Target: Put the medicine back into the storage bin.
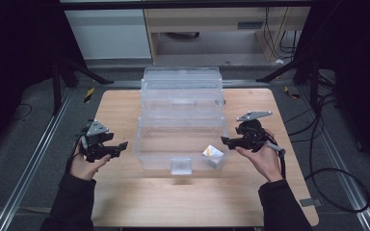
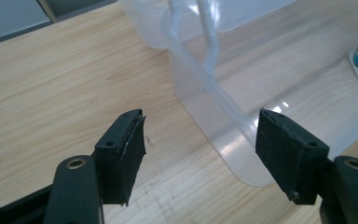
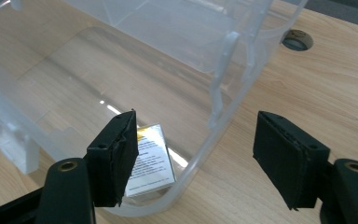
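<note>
Forearms come in low at the near edge, your left gripper (image 1: 118, 146) and right gripper (image 1: 227, 140) flanking the clear plastic bin (image 1: 147, 144) on the tabletop (image 1: 120, 192), one at each short side. Both sets of jaws stand wide apart and hold nothing. Left gripper view: jaws aimed at the bin's near corner wall (image 2: 214, 98), not yet around it. Right gripper view: the other end wall and its rim (image 3: 223, 88) lie between and beyond the jaws, again untouched. Bin is open, its lid tipped back behind it. Inside, near your right-hand front corner, lies a small packet (image 1: 212, 153) with a white and yellow label, flat on the floor of the bin; the right gripper view shows it just past the left jaw, through the plastic. Judgement: you are at the approach, before any grasp. Whether you mean to take the bin by its two sides or reach for the packet cannot be told. For the bin, bring each pair over a rim and close evenly; thin clear walls flex. For the packet, lift the right gripper over the rim first.
</note>
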Demonstrator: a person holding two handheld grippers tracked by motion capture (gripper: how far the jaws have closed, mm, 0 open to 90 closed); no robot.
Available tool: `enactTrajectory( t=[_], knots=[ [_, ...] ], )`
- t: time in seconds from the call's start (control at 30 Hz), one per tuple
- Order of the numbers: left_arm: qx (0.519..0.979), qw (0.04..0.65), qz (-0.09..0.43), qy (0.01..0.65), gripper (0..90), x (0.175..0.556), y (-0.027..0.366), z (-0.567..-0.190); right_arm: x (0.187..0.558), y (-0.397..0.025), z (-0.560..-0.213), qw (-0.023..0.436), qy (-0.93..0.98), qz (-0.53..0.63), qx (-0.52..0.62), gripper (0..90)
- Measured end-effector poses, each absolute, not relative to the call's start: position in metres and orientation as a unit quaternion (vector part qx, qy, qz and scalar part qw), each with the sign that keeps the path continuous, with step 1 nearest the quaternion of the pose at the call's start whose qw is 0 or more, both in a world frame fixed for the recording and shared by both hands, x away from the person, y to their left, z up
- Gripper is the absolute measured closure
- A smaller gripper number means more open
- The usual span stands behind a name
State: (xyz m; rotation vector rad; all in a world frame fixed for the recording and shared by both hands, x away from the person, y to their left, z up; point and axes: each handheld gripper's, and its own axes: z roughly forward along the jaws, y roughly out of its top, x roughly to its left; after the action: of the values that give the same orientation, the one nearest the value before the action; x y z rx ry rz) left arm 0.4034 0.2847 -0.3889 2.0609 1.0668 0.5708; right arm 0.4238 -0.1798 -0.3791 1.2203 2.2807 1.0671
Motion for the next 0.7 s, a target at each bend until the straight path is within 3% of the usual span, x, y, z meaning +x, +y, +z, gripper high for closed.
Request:
enactTrajectory(
  t=[0.7],
  knots=[
    [0.841, 0.384, 0.193, 0.329, 32.7, 0.386, 0.227, -0.380, 0.427, -0.214, -0.397, 0.193, 0.792, 0.338, 0.471, 25.2]
  ],
)
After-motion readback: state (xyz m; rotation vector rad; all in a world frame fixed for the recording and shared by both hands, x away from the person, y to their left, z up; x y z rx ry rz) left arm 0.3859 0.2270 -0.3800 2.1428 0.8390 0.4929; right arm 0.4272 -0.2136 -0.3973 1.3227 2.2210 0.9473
